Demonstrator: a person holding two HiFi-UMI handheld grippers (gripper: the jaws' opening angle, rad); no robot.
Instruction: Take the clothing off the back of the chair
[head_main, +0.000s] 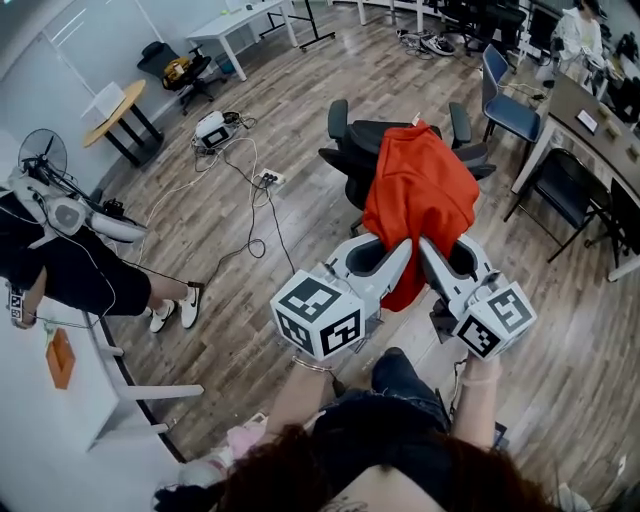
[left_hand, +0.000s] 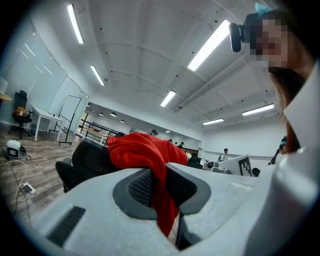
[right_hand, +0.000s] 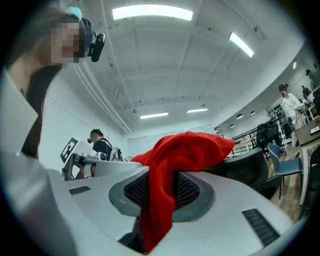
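over the top edge of the black office chair, across its backrest, hangs the red clothing, draped down the side that faces the person. at the garment's lower edge the left gripper is almost closed, its dark ribbed pads pinching a fold of red cloth that runs down between them. just beside it, the right gripper is closed the same way, with a thicker bunch of the same cloth squeezed between its pads. both claws point roughly level toward the chair, above the wooden floor.
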